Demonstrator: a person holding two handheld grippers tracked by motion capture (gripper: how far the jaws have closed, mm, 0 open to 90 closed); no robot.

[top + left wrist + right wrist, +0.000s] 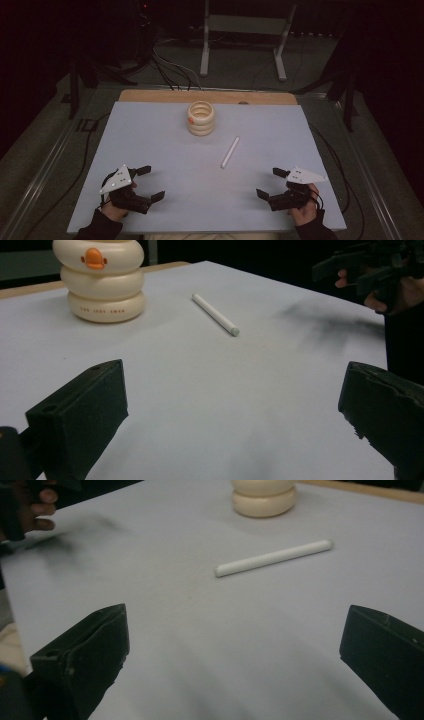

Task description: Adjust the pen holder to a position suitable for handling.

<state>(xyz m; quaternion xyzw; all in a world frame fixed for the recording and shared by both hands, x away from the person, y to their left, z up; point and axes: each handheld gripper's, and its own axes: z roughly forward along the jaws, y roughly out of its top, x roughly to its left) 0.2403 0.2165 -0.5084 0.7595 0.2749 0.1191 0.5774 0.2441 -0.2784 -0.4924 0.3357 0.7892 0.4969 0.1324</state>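
Rings [201, 118], cream-coloured, are stacked three high at 12 o'clock on the board [150, 145], near its far edge. In the left gripper view the stack [99, 282] is seen as three smooth, rounded tiers; an orange mark [94, 258] is carried on the top tier and a line of small orange lettering on the bottom one. The hollow centre is visible from the high view.

A white rod [230, 152] lies flat on the board at about 1 o'clock from the centre, apart from the stack and angled toward the near edge. It is thin, straight and round-ended, and is touched by nothing [215, 314] [274, 558].

The left gripper [150, 183] is held at 7 o'clock, with its jaws spread wide and nothing between them. The right gripper [271, 183] is held at 5 o'clock, its jaws likewise wide and empty. Both are kept near the front edge, well apart from rod and stack. Bare board is seen between each pair of jaws in the gripper views.

The board is pale grey-blue, with a wooden strip [150, 95] exposed along its far edge.
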